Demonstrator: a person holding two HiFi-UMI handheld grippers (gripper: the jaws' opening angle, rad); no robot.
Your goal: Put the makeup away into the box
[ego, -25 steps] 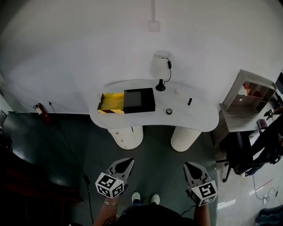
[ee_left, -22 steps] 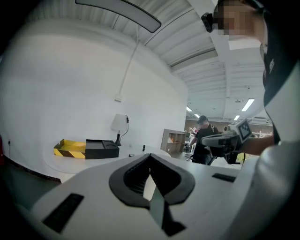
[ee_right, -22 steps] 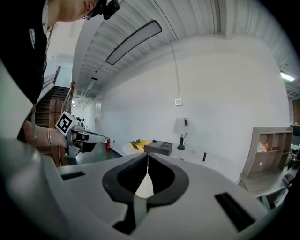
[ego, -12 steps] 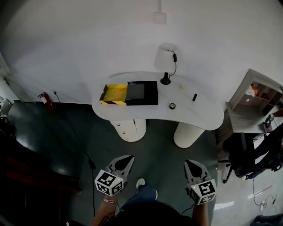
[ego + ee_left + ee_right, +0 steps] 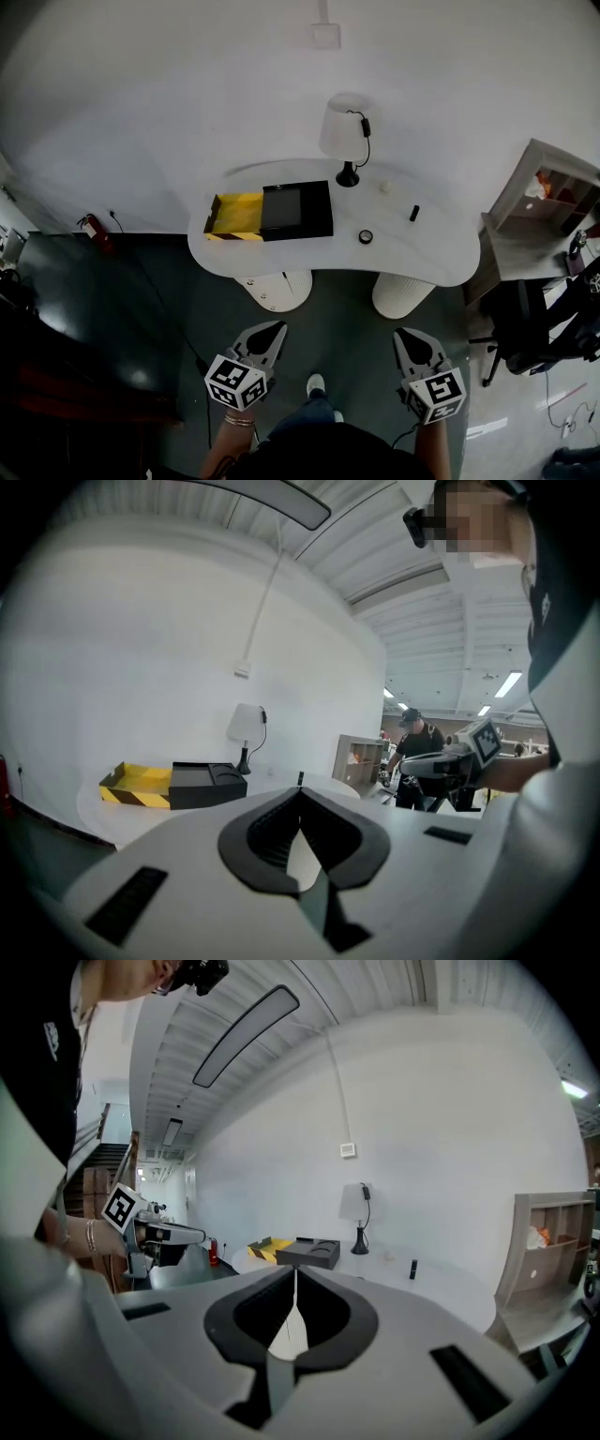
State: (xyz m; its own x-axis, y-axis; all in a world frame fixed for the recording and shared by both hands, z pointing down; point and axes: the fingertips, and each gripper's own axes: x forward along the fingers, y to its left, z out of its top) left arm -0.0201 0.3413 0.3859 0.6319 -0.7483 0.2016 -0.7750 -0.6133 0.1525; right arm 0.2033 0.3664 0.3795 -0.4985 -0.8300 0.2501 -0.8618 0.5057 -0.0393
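A black box with a yellow tray beside it lies on the left half of the white curved table. On the table's right half lie a small black stick, a round black compact and a small white item. My left gripper and right gripper are held low, well short of the table, both shut and empty. The left gripper view shows the box far ahead of the gripper; the right gripper view shows the box and the stick beyond the gripper.
A white lamp stands at the table's back edge. A grey shelf unit and a dark chair are at the right. A red extinguisher sits by the wall on the left. Another person stands in the distance.
Both grippers have come a little closer to the table as I step forward; a foot shows between them. The jaws stay shut.
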